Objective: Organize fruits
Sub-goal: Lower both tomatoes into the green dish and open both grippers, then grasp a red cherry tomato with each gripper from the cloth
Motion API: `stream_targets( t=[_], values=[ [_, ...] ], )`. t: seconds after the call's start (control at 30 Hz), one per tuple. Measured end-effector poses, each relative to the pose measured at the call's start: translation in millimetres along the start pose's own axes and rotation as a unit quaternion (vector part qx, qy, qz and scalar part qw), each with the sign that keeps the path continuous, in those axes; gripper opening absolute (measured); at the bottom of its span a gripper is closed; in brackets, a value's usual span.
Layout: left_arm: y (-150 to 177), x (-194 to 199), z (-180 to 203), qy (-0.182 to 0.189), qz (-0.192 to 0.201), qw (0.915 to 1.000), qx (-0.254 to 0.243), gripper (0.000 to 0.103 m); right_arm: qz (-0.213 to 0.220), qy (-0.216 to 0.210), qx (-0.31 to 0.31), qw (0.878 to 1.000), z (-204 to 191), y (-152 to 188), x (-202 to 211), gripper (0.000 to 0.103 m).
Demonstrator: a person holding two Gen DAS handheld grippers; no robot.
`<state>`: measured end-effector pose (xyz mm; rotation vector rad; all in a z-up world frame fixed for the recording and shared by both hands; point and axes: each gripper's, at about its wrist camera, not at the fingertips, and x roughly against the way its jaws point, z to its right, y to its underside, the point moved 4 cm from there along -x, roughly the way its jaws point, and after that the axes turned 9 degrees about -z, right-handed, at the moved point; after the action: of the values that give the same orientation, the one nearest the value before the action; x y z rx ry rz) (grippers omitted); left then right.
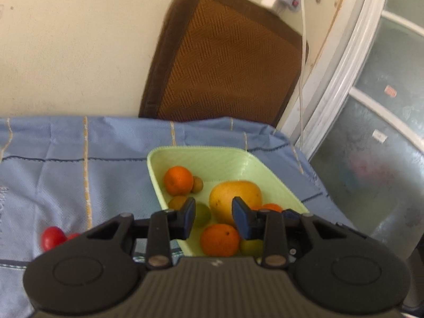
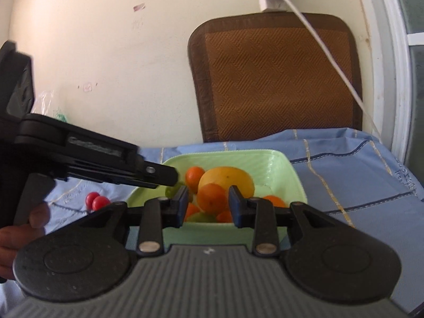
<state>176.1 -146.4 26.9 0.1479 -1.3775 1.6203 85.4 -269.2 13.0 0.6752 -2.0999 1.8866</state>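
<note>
Fruit fills most of the pale green ribbed plastic tray point(image 1: 201, 156) standing on the blue checked cloth point(image 1: 66, 164) over the bench: a large yellow mango point(image 1: 234, 196) in the middle, round orange tangerines point(image 1: 178, 180) around it, and a few small greenish fruits point(image 1: 202, 213) tucked between. Two small red cherry tomatoes point(image 2: 96, 201) lie together on the cloth just left of the tray, well outside its rim, and they look like the only pieces not yet gathered.

Both pairs of tongs hover above the near end of the tray. The left tongs point(image 1: 214, 218) are released, with nothing between their blue pads point(image 1: 189, 213). The right tongs point(image 2: 206, 206) are likewise parted and empty, framing a tangerine that sits lower in the tray without touching it.

Judging by the layout, the step in hand is collecting the tomatoes, and the left tongs are the nearer tool. To do it well, swing them left over the cloth and lower until the pads straddle one tomato only, since the two appear to touch. Close gently: the skin is smooth, round and soft, so a hard squeeze may split it or shoot it sideways. Keep the tips from snagging the loose cloth. Release low, into a gap beside the mango, so nothing rolls out.
</note>
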Motion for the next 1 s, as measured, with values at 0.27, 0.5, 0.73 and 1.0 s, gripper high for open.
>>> stream_targets(
  t=[0.27, 0.5, 0.73, 1.0],
  values=[
    [11, 82, -72, -0.064, 0.062, 0.9951, 0.044, 0.031, 0.054, 0.025, -0.047, 0.997, 15, -2, 18, 0.036],
    [35, 66, -117, -0.078, 0.007, 0.9937, 0.08, 0.032, 0.017, -0.092, 0.013, 0.995, -42, -3, 21, 0.036],
    [34, 56, -134, -0.035, 0.016, 0.9888, 0.144, 0.032, -0.089, -0.1, 0.145, 0.98, -124, 1, -41, 0.036],
    [36, 67, -145, -0.042, 0.026, 0.9878, 0.148, 0.035, -0.143, -0.046, 0.192, 0.97, -146, 2, -108, 0.035]
  ],
)
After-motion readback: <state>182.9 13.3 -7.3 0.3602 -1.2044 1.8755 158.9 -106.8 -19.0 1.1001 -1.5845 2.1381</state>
